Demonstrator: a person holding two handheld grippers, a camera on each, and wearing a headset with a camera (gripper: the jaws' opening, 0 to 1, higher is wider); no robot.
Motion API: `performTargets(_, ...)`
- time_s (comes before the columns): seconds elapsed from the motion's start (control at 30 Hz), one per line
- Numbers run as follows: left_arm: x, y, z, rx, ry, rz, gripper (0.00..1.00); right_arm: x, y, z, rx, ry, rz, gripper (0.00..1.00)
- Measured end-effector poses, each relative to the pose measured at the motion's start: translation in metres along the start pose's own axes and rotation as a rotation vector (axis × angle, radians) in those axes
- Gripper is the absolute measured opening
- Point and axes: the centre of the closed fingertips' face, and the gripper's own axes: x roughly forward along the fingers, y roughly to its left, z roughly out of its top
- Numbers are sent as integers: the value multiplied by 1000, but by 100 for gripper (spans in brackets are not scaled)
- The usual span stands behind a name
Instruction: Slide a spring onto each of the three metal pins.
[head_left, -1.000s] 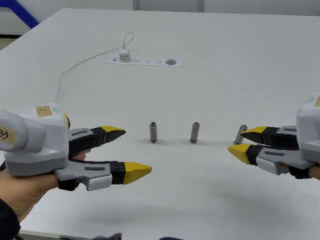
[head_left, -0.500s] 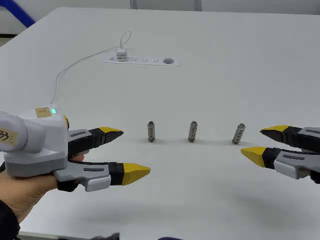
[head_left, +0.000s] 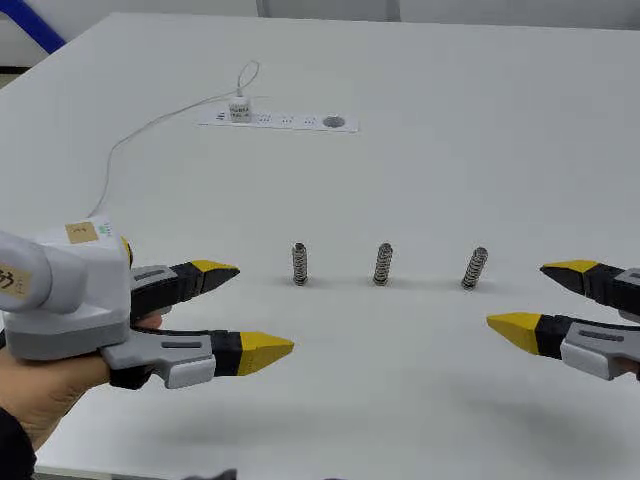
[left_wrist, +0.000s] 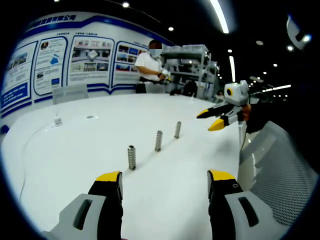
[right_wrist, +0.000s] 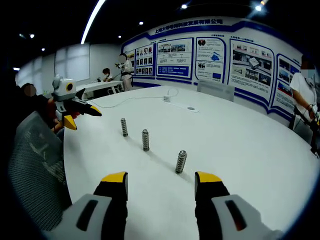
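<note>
- My left gripper (head_left: 262, 307) is held low over the white table (head_left: 450, 150), jaws spread wide with nothing between them.
- My right gripper (head_left: 518, 294) is the same: jaws apart, empty, tips pointing in toward the row.
- Three springs stand in a row between the two grippers. The first spring (head_left: 299, 264) is nearest the left gripper, then comes the middle spring (head_left: 383, 264). The third spring (head_left: 475, 268) is just beyond the right gripper's tips, not touching them.
- All three are upright on the table, though the third spring leans a little. I take that to mean each is seated on one of the pins. The pins are hidden inside the coils, so I cannot confirm it.
- With every spring standing, I judge the loading done and this moment a final check.
- Next I would only draw both grippers clear, keeping the right one away from the leaning spring, since a nudge could tip it.
- A power strip (head_left: 280, 121) with its cable (head_left: 150, 128) lies well behind the row.
</note>
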Motion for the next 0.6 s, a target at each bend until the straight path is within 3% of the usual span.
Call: performTargets(0.6, -5, 5, -12, -18, 21, 18, 71, -1, -1, -6, 12, -11, -21, 59)
